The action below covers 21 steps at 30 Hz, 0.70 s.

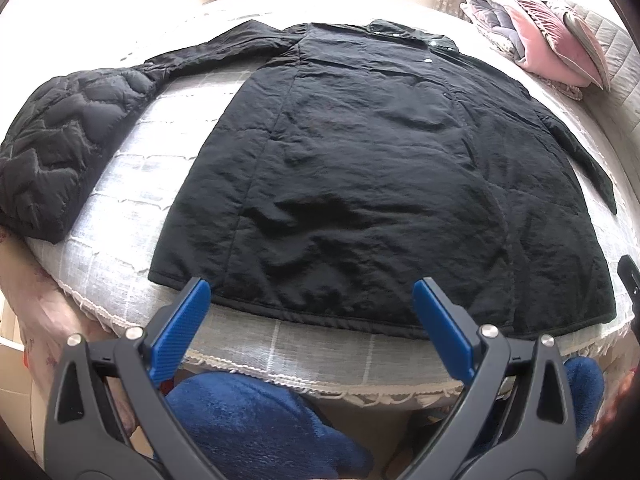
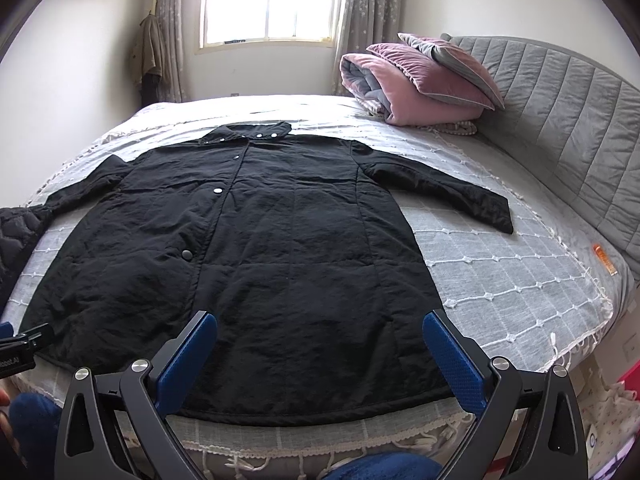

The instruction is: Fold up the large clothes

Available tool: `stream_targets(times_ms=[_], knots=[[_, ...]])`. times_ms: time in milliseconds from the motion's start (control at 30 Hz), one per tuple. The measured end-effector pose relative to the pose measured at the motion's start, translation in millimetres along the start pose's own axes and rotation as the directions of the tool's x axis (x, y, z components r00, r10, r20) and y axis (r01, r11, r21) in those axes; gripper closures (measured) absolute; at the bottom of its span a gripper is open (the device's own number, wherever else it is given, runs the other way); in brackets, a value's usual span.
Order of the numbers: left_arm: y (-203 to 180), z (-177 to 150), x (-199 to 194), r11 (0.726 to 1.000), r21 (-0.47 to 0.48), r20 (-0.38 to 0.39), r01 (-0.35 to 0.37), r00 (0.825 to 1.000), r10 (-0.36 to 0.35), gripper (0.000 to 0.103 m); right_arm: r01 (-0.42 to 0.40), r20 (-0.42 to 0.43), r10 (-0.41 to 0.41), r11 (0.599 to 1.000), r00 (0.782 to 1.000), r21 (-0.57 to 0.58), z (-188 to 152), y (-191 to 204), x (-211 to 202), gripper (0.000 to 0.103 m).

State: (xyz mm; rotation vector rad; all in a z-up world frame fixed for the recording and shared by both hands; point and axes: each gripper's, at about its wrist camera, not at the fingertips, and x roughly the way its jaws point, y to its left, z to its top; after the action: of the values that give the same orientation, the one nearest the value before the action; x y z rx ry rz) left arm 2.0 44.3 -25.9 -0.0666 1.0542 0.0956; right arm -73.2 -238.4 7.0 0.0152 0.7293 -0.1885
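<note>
A long black coat lies flat and spread out on the bed, front up, collar far from me and hem at the near edge; it also shows in the right wrist view. Its sleeves reach out to the left and right. My left gripper is open and empty, hovering over the hem toward its left side. My right gripper is open and empty above the hem's right part. Part of the left gripper shows at the left edge of the right wrist view.
A second black quilted jacket lies at the bed's left edge. Folded pink and grey bedding and pillows sit by the grey padded headboard at the right. The grey checked bedspread covers the bed. The operator's blue-clad legs are below.
</note>
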Motion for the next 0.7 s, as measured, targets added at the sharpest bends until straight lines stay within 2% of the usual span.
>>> stream_targets(times_ms=[300, 367, 433, 467, 600, 700], knots=[[19.8, 3.3, 8.6, 1.0, -0.022, 0.008, 0.003, 1.0, -0.003, 0.002, -0.007, 0.002, 0.007, 0.999, 1.0, -0.033, -3.2, 8.8, 2.9, 0.0], [35.7, 5.3, 15.9, 0.999, -0.039, 0.002, -0.016, 1.0, 0.016, 0.002, -0.047, -0.006, 0.047, 0.998, 0.999, -0.04, -5.6, 8.8, 4.8, 0.0], [57.4, 7.9, 25.5, 0.998, -0.054, -0.018, -0.034, 0.999, 0.033, 0.002, -0.129, -0.056, 0.127, 0.991, 0.99, -0.028, -10.9, 1.6, 13.6, 0.0], [66.7, 9.0, 28.9, 0.997, -0.063, -0.025, -0.046, 0.999, 0.045, 0.002, -0.141, -0.079, 0.139, 0.99, 0.987, -0.021, -14.2, -4.8, 18.8, 0.0], [107.4, 14.7, 36.4, 0.989, -0.116, -0.007, -0.093, 0.996, 0.093, 0.002, -0.015, -0.088, 0.018, 0.999, 0.996, 0.038, -22.0, -44.3, 28.9, 0.0], [124.6, 17.2, 45.0, 0.987, -0.152, -0.019, -0.059, 0.998, 0.056, 0.002, -0.039, -0.094, 0.053, 0.988, 0.994, 0.148, -24.0, -85.8, 34.6, 0.0]])
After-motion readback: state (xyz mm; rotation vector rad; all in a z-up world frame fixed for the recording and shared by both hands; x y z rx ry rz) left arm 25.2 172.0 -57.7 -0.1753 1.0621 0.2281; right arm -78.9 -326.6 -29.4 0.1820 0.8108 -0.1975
